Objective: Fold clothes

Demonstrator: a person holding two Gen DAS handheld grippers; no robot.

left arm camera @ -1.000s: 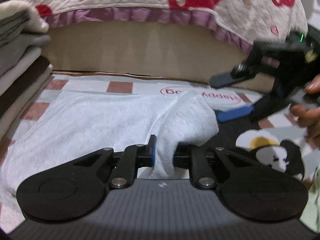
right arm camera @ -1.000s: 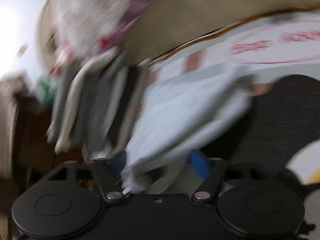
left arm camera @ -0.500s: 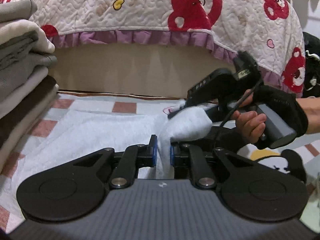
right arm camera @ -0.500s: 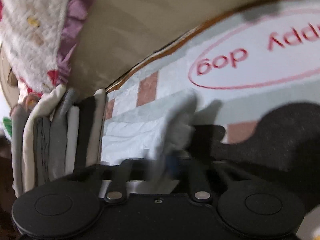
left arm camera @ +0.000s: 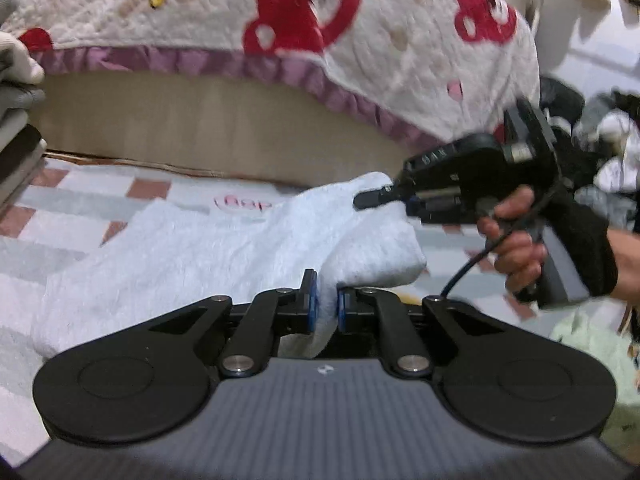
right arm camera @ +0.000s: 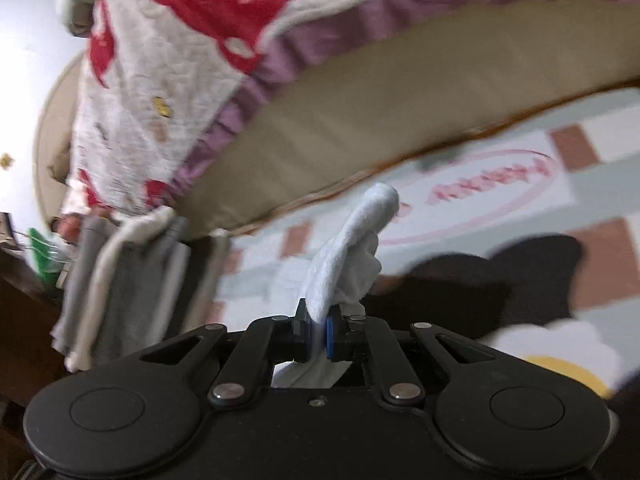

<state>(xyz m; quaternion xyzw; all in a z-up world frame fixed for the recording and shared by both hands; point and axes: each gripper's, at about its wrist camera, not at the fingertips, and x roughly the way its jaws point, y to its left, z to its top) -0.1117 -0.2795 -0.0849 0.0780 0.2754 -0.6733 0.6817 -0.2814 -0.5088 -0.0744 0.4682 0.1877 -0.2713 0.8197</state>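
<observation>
The left gripper (left arm camera: 324, 307) pinches the near edge of the white garment (left arm camera: 208, 252) between its blue pads, while the right gripper (right arm camera: 318, 334) clamps another fold of it, the cloth spreading ahead over the checked mat (left arm camera: 60, 216).

Soft, even indoor light fills both views, with no hard glare. In the left wrist view the white towel (left arm camera: 224, 248) is bright and slightly washed out, its texture smeared by motion blur; the quilt (left arm camera: 360, 40) above is also soft. The right hand-held gripper (left arm camera: 376, 200) there is streaked at its edges. The right wrist view is blurrier overall: the printed mat (right arm camera: 500, 184) has unreadable lettering, and the folded stack (right arm camera: 120, 280) smears. Fisheye distortion bends straight edges, and the corners fall dark. A bright wall patch sits upper left.
</observation>
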